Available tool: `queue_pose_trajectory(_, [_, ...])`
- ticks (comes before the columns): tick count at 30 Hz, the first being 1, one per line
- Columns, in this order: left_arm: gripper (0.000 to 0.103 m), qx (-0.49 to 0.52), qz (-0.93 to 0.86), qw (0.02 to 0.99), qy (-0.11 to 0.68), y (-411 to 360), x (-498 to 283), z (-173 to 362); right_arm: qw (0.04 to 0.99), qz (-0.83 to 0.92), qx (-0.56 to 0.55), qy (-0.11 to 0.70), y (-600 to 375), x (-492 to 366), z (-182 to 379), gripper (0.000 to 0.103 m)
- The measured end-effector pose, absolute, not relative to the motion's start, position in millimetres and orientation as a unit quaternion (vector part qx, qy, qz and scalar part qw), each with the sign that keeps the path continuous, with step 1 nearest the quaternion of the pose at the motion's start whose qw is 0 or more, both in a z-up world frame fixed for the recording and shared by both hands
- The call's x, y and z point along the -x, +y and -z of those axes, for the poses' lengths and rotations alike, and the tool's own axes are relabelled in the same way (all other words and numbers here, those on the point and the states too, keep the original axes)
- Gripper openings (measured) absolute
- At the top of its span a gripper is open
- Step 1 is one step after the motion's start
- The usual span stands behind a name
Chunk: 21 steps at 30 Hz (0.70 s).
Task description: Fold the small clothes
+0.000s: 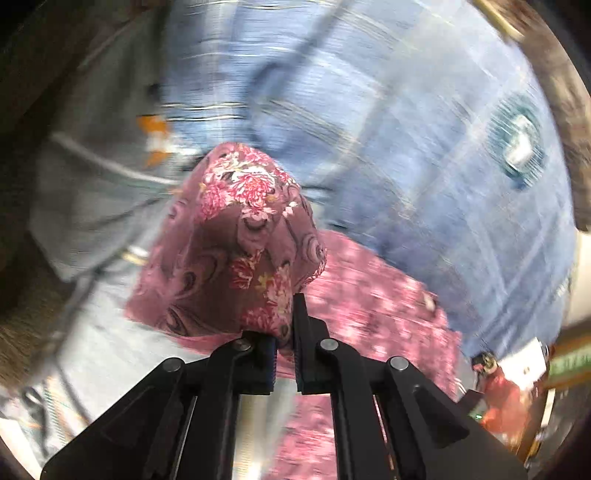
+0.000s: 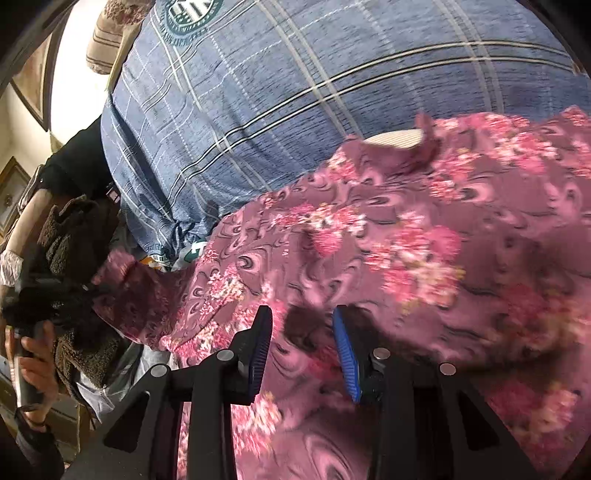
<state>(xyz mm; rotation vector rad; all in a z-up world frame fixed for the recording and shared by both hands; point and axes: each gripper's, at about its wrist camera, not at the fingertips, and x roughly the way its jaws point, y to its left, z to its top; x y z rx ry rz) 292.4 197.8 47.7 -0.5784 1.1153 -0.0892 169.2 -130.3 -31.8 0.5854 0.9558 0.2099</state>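
Left gripper [image 1: 285, 334] clamped tight on a raised fold of the maroon floral garment [image 1: 236, 243], lifting it into a peak. Right gripper [image 2: 301, 343] part open, blue pads [image 2: 345, 354] straddling the same cloth, grip impossible to tell. Beyond, garment spread across a blue checked bedspread [image 2: 258, 110]; farther left, a hand [image 2: 35, 362] on a handle.

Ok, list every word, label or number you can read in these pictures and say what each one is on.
None can be read for certain.
Round green emblem on the blue plaid sheet: ring lettering cut off, too distorted.
Same emblem, left wrist view: blurred.
Green-and-white print by the floral garment: mostly hidden.
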Motion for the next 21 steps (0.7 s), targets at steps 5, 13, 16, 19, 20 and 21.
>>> queue_pose_trajectory(5, [0.005,0.263,0.104,0.804,0.523,122,-301,-59,0.859,-0.041,-0.244,0.449,-172,-144,19,0.038])
queue_pose_trajectory(13, [0.005,0.253,0.183,0.768,0.559,4,-300,-37,0.875,0.037,-0.236,0.420,-253,-95,15,0.039])
queue_pose_trajectory(16, [0.005,0.246,0.203,0.753,0.576,-38,-295,-16,0.869,0.045,-0.255,0.421,-271,-84,24,0.038])
queue_pose_trajectory(19, [0.005,0.237,0.205,0.737,0.598,-63,-292,14,0.869,0.035,-0.271,0.412,-277,-78,26,0.038])
queue_pose_trajectory(20, [0.005,0.231,0.200,0.731,0.611,-70,-291,28,0.869,0.033,-0.272,0.412,-278,-78,26,0.038])
queue_pose_trajectory(21, [0.005,0.227,0.196,0.729,0.616,-70,-290,33,0.869,0.033,-0.272,0.413,-279,-78,26,0.038])
